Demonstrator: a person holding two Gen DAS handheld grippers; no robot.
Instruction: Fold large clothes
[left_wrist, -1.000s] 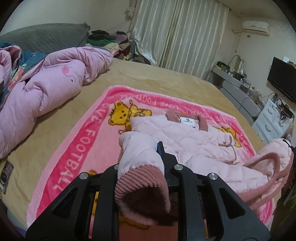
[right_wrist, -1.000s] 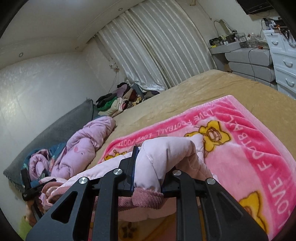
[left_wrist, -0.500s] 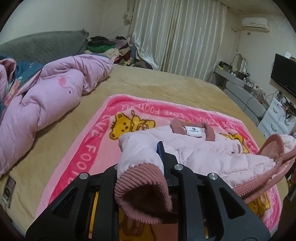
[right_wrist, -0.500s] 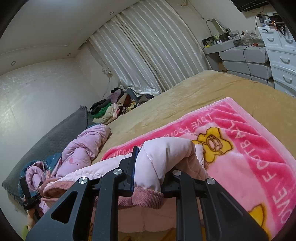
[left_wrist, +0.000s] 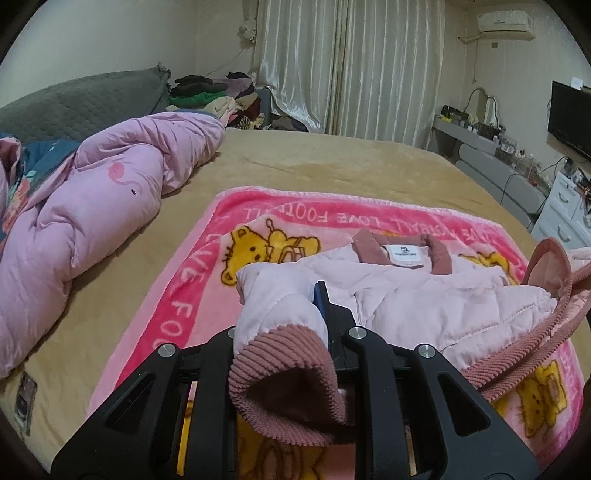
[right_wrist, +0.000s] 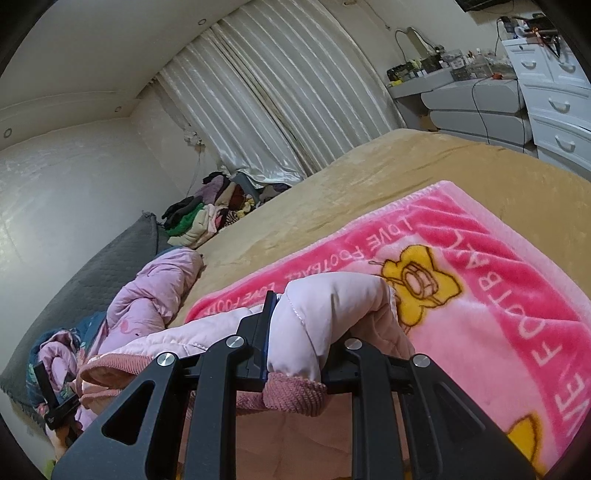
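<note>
Grippers both clamped on the pink jacket (left_wrist: 436, 295), left gripper (left_wrist: 284, 314) and right gripper (right_wrist: 295, 332) each pinching a cuffed sleeve above the football blanket (left_wrist: 207, 288).

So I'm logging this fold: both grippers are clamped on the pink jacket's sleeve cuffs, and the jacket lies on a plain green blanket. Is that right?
Not quite. The blanket is pink with yellow cartoon bears and lettering, not plain green, as the left wrist view shows. The rest holds: the left gripper and right gripper are each shut on a sleeve of the pink jacket by its cuff.
</note>
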